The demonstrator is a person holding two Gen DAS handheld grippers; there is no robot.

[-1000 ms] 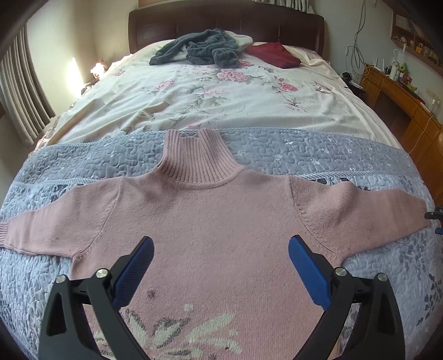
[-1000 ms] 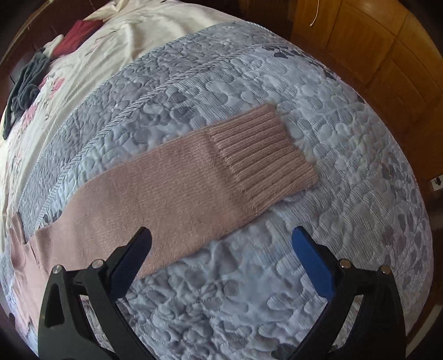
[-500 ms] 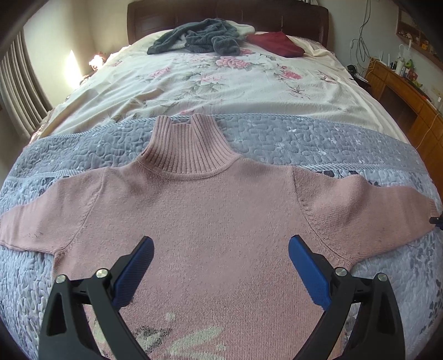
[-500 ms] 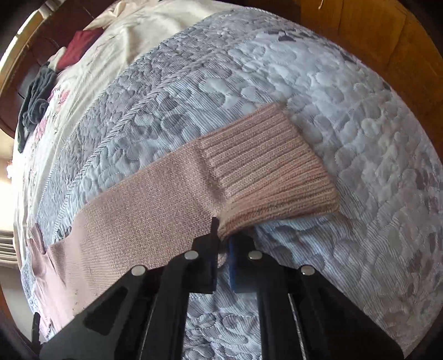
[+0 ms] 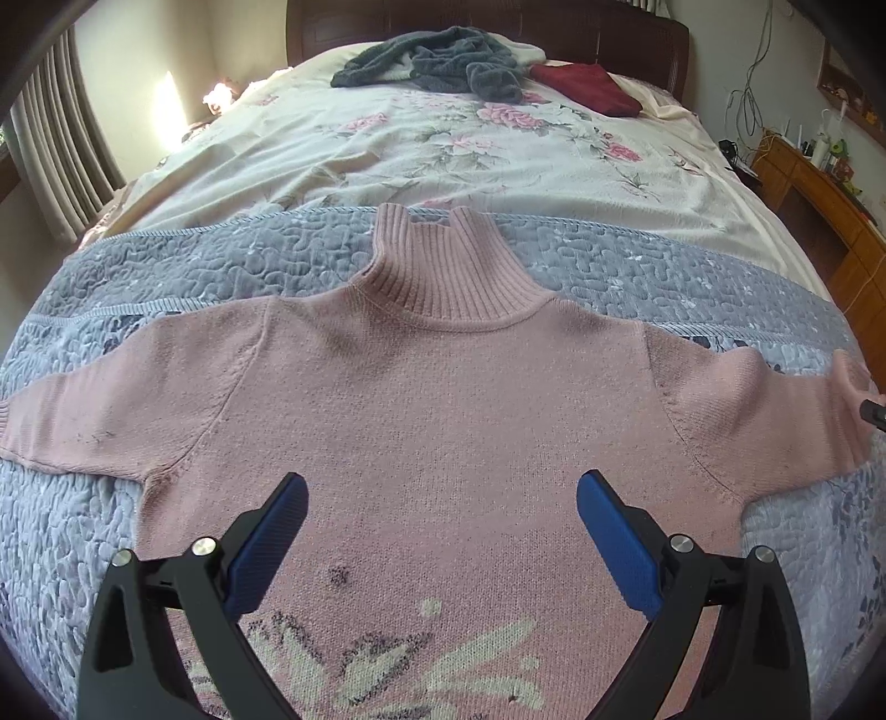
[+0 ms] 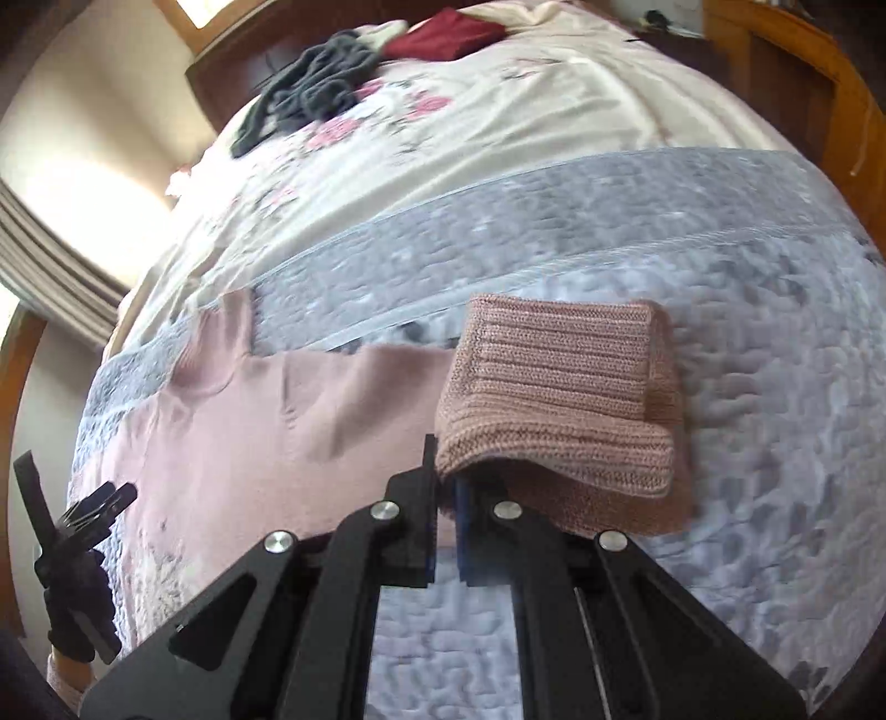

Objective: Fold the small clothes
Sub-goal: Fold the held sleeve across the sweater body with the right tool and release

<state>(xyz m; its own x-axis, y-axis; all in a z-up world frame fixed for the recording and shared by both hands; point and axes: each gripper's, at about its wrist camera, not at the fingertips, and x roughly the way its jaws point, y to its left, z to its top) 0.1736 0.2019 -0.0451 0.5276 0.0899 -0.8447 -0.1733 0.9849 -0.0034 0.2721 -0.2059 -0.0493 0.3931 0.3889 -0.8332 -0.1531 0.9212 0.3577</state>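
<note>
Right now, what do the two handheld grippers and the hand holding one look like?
Both match: the left gripper and right gripper have black angular plastic frames with round silver screw heads and blue textured pads lining the fingers. No cables or markings show. In the right wrist view, a black glove covers the hand on the left gripper.

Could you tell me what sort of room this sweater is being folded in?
Most likely a home bedroom: a bed with a floral bedspread, a dark wooden headboard, and curtains at the window.
</note>
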